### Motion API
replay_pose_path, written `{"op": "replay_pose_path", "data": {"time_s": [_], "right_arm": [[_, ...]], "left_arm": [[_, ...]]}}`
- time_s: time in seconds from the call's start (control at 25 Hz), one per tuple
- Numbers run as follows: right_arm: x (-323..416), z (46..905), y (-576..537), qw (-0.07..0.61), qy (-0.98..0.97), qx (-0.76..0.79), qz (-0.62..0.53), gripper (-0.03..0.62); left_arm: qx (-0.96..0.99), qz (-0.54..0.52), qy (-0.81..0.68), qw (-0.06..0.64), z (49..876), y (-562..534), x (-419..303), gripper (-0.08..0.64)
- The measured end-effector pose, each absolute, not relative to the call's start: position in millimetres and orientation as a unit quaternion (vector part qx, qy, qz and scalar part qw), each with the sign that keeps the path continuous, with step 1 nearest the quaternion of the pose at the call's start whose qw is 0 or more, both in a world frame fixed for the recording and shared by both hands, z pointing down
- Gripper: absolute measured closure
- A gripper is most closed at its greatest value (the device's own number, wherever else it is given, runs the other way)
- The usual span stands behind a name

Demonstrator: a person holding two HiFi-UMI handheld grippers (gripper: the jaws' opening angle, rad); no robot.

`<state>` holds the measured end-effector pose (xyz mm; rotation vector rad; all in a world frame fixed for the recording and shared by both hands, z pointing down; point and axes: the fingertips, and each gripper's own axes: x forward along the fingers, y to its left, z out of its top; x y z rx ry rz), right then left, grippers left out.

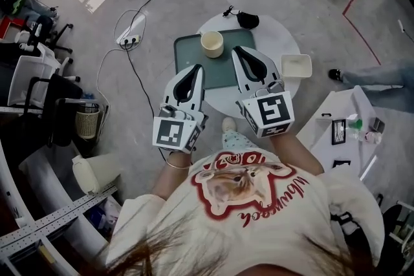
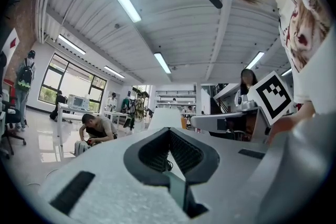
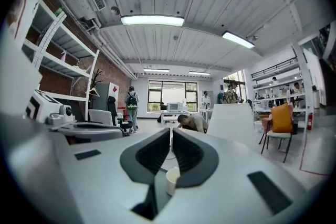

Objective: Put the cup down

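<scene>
Cream cup (image 1: 212, 43) stands on green tray (image 1: 187, 64); left gripper (image 1: 198, 68) and right gripper (image 1: 237, 49) both clenched empty, apart from it.

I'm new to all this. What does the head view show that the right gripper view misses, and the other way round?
Only the head view: the tabletop from above, with the round white table, the green tray seen whole and a white square dish beside it.

Only the right gripper view: the room at eye level, with ceiling lights, big windows, wall shelves and an orange chair.

Both: the cup, standing free and not gripped, and the right claw, closed with nothing in it.
</scene>
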<state>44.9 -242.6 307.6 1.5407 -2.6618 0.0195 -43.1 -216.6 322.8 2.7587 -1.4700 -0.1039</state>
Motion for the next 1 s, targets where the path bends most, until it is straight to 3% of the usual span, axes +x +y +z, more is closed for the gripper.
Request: {"op": "replay_pose_path", "data": {"time_s": [1.0], "right_arm": [[-1.5, 286.5, -25.7, 0.019, -0.850, 0.526, -0.002, 0.554]], "left_arm": [[0.886, -0.036, -0.462, -0.004, 306.5, 7.6, -101.3, 0.545]]}}
